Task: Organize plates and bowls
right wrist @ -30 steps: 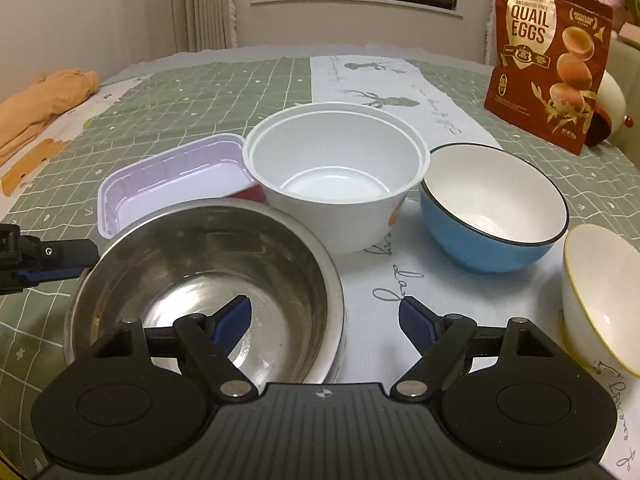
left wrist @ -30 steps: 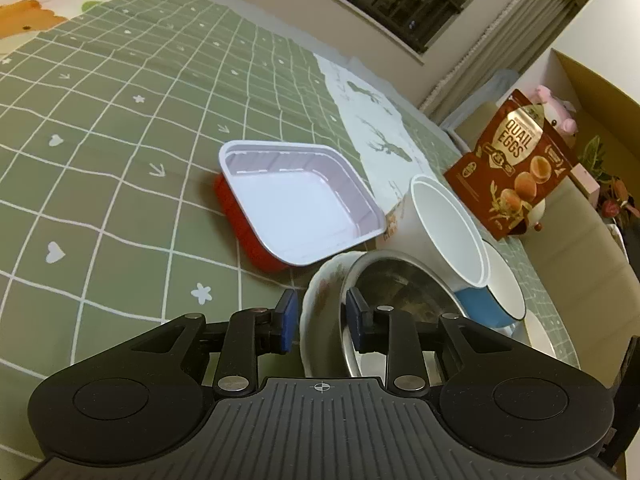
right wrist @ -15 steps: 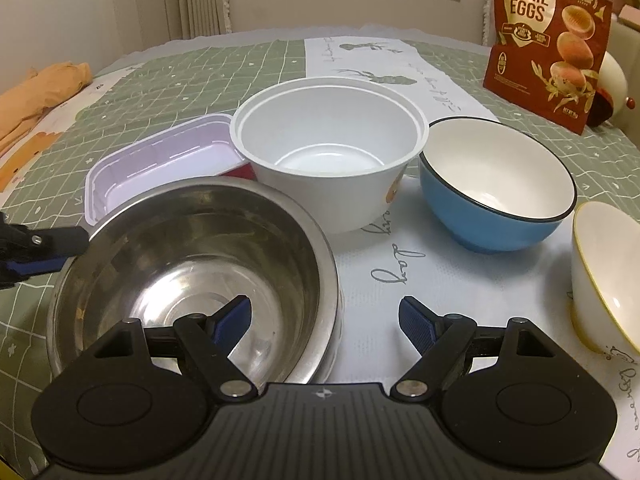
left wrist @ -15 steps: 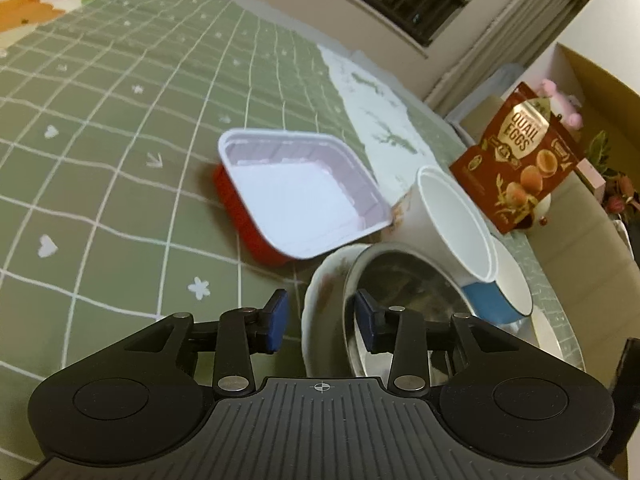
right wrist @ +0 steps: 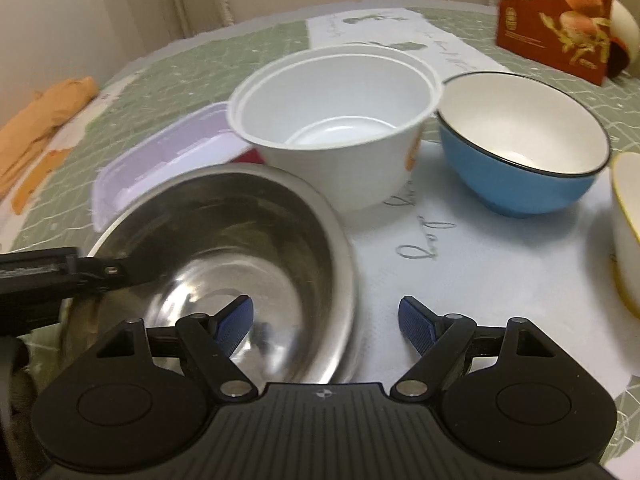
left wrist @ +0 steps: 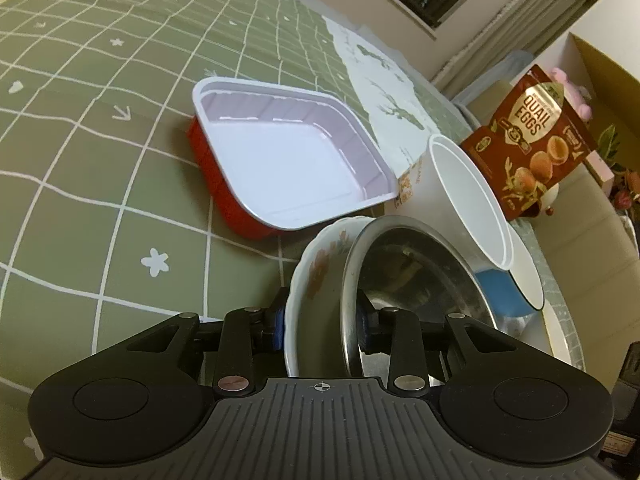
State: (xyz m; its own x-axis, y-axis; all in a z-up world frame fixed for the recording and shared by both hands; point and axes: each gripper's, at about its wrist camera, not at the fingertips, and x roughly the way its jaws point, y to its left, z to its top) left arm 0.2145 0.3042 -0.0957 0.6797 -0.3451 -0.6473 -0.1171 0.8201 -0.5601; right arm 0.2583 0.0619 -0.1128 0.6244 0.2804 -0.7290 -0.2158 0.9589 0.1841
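A steel bowl (left wrist: pixel 416 276) sits nested in a white floral plate (left wrist: pixel 316 268). My left gripper (left wrist: pixel 320 326) straddles their near rims, one finger outside the plate and one inside the bowl; whether it is clamped tight I cannot tell. In the right wrist view the steel bowl (right wrist: pixel 224 236) is at lower left with the left gripper's finger (right wrist: pixel 108 270) on its rim. My right gripper (right wrist: pixel 326 322) is open and empty, its left finger over the bowl's rim. Behind stand a white plastic bowl (right wrist: pixel 336 120), a blue bowl (right wrist: pixel 520 140) and a cream bowl (right wrist: pixel 626 232).
A red tray with a white inside (left wrist: pixel 288 156) lies on the green checked tablecloth (left wrist: pixel 80 128) left of the bowls. A quail eggs bag (left wrist: pixel 532 136) stands at the back right. An orange cloth (right wrist: pixel 44 120) lies at the far left.
My left gripper has moved forward so its fingers now straddle the rims of the plate and steel bowl. The right gripper has come closer and lower to the bowls and stays open.
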